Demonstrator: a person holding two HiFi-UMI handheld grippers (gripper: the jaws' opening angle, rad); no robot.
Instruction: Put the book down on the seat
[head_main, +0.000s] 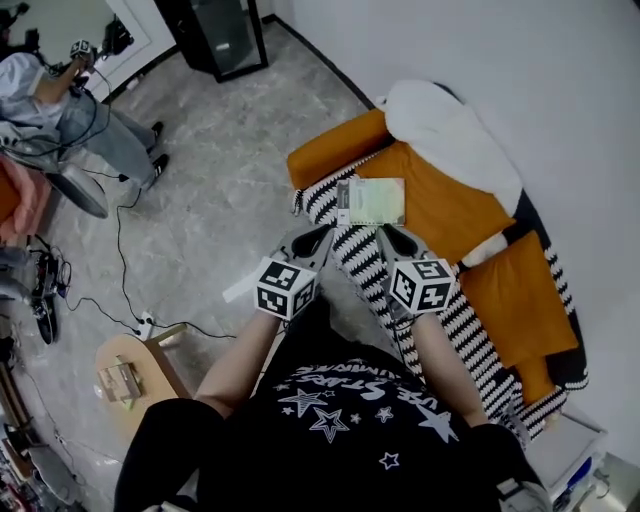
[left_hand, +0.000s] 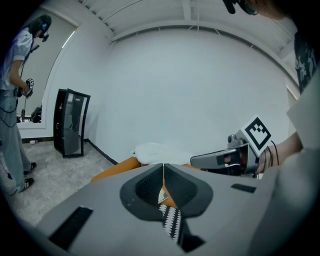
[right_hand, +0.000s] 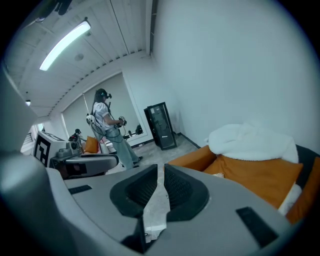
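A pale green book (head_main: 372, 200) lies flat on the seat (head_main: 360, 262), partly on the black-and-white zigzag throw and partly on the orange cushion (head_main: 445, 205). My left gripper (head_main: 316, 238) hovers just short of the book's near left corner, jaws together and empty. My right gripper (head_main: 394, 238) hangs at the book's near right corner, jaws all but touching with nothing between them. Neither gripper touches the book. The left gripper view shows my left gripper (left_hand: 163, 167) with its tips meeting, and the right gripper (left_hand: 227, 159) beside it. In the right gripper view my right gripper (right_hand: 161, 172) points over the cushions.
A white blanket (head_main: 450, 130) is heaped at the head of the seat, against the white wall. Grey stone floor lies to the left with cables (head_main: 120, 270) and a small round wooden table (head_main: 135, 365). A person (head_main: 60, 110) and a black cabinet (head_main: 220, 35) stand farther off.
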